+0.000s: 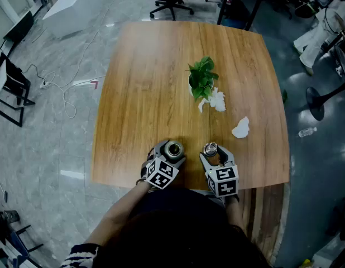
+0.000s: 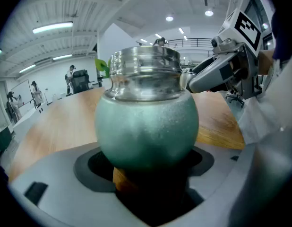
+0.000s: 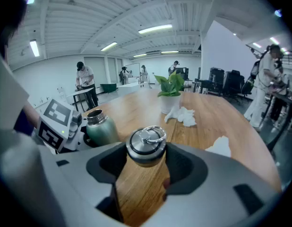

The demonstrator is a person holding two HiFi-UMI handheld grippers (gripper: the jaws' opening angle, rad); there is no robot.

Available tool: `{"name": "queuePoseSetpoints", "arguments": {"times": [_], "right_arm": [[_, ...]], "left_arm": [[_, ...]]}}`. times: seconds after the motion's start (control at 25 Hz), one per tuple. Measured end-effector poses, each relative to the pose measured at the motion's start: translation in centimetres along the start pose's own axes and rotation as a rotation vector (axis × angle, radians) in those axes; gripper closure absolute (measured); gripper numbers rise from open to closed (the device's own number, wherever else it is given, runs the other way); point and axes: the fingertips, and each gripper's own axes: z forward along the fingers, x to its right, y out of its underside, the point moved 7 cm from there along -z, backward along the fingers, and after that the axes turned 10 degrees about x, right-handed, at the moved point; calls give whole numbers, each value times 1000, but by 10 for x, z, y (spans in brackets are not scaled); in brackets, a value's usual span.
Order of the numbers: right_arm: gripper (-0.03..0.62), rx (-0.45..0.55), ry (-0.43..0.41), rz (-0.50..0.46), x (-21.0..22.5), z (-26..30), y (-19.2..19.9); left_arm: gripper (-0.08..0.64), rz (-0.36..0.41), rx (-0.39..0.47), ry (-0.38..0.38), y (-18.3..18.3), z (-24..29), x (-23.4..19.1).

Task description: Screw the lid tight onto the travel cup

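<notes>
travel cup [image 2: 146,126] is showing speckled sage green under a bare steel neck | lid [image 3: 146,145] is gleaming silver with a dark band | counter [image 1: 144,94] is showing honey-brown wood grain | left claw [image 1: 171,152] and right claw [image 1: 211,152] are wearing grey with black-and-white square markers | plant [image 1: 202,78] is showing green, its pot [image 3: 168,103] white | tissues [image 1: 217,100] are showing white | floor [image 1: 55,138] is showing marbled grey

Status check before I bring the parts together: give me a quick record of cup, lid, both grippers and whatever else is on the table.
cup: green, upright, mouth open, no lid on
lid: steel, ring on top, to the right of the cup, not touching it
left gripper: jaws closed on cup
right gripper: jaws wide, lid between them
table: wooden; plant and two tissues farther back
task: lid not yet on cup
</notes>
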Motion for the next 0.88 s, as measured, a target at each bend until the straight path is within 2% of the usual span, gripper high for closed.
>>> {"name": "queuePoseSetpoints", "arguments": {"times": [0.32,0.6,0.72,0.88], "right_arm": [[327,10,8,-4,-2,-4,-1],[327,53,-5,43,1,-4,-4],[327,107,-74,45,-5,-6,-16],[327,196,-283,-27,-30,-6,-50]], "left_arm": [[181,-3,-2,2,0,-2,1],[181,-1,-1,2,0,-1,1],[181,0,-1,3,0,-1,0],[181,-1,-1,4,-1,-2,0]]}}
